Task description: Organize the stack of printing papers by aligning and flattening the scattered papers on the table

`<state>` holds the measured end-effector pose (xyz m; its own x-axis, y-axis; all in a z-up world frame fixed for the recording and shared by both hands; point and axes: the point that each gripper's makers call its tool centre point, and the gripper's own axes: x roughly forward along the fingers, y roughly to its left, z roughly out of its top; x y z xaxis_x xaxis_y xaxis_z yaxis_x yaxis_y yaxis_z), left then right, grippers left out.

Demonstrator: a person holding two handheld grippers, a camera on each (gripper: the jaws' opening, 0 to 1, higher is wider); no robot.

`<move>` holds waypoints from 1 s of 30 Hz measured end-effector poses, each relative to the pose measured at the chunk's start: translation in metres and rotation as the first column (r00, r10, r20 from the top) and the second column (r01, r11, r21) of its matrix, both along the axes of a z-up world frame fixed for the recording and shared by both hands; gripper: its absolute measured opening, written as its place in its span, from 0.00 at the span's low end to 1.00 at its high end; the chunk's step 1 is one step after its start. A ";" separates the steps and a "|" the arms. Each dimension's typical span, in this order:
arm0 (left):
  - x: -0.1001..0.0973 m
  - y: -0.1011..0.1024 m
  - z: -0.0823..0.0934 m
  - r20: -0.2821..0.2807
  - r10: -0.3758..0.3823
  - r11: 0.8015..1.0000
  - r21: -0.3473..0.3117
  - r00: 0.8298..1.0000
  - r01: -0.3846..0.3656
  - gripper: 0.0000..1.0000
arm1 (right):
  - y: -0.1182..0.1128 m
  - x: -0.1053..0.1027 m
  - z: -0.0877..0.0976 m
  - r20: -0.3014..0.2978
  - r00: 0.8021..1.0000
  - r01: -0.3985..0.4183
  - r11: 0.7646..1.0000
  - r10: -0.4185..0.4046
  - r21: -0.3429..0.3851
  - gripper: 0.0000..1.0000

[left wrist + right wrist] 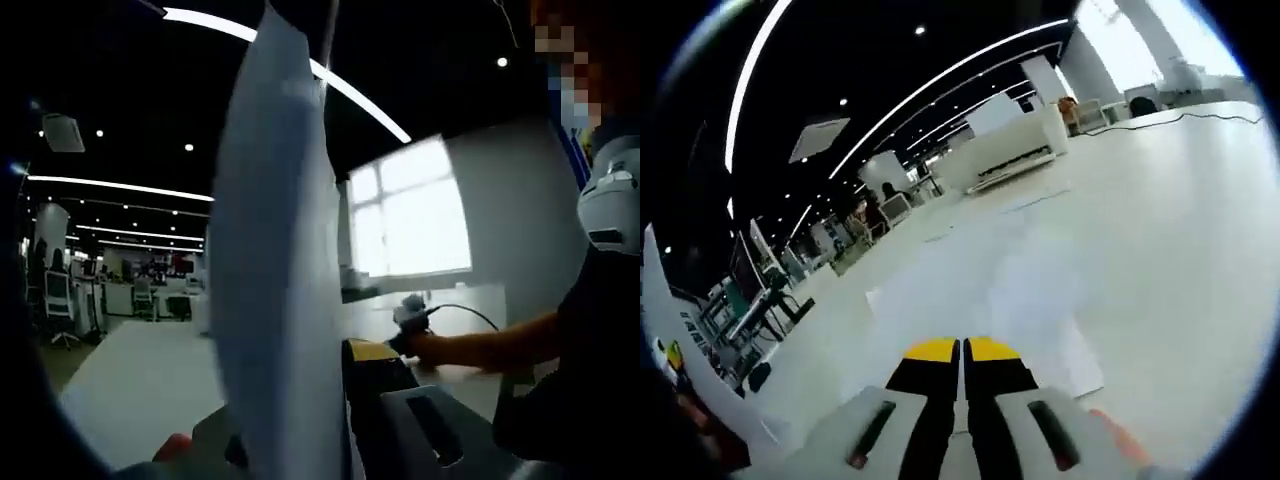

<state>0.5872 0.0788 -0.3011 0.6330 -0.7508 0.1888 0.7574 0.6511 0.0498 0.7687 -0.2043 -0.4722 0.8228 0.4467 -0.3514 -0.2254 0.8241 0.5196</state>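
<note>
Papers [275, 270] stand lifted edge-on in the clamped left gripper [300, 440] while the right gripper [961, 352], jaws together, presses sheets on the table [1160, 220], so squaring the edges seems next.

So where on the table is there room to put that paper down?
The white table is bare beyond the right claw and off to its right, up to the cable at the far edge. Sheets lie just ahead of that claw. The left claw holds its paper upright.
</note>
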 end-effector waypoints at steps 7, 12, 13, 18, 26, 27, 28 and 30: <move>0.001 0.002 0.000 0.000 0.004 1.000 -0.003 1.000 -0.004 0.06 | 0.005 -0.010 0.009 0.026 1.000 -0.017 1.000 0.017 0.026 0.00; 0.001 0.003 0.001 0.002 0.007 1.000 0.001 1.000 -0.007 0.06 | 0.007 -0.013 0.028 0.085 0.996 -0.030 1.000 0.030 0.001 0.00; 0.001 0.003 0.001 0.003 0.008 1.000 0.002 1.000 -0.008 0.06 | 0.007 -0.014 0.034 0.098 0.995 -0.034 0.999 0.036 -0.014 0.00; 0.001 0.004 0.003 0.005 0.010 1.000 0.005 1.000 -0.010 0.06 | 0.006 -0.016 0.062 0.168 0.984 -0.041 0.989 0.065 -0.139 0.00; 0.000 0.004 0.003 0.007 0.013 1.000 0.010 1.000 -0.013 0.06 | -0.004 -0.015 0.114 0.246 0.960 -0.047 0.943 0.134 -0.331 0.00; 0.000 0.004 0.004 0.008 0.014 1.000 0.011 1.000 -0.014 0.06 | -0.003 -0.016 0.121 0.255 0.956 -0.048 0.933 0.147 -0.355 0.00; 0.000 0.004 0.004 0.009 0.014 1.000 0.011 1.000 -0.014 0.06 | -0.004 -0.018 0.128 0.261 0.953 -0.047 0.926 0.154 -0.375 0.00; -0.001 0.004 0.005 0.010 0.014 1.000 0.009 1.000 -0.014 0.06 | -0.007 -0.020 0.146 0.285 0.943 -0.042 0.908 0.175 -0.418 0.00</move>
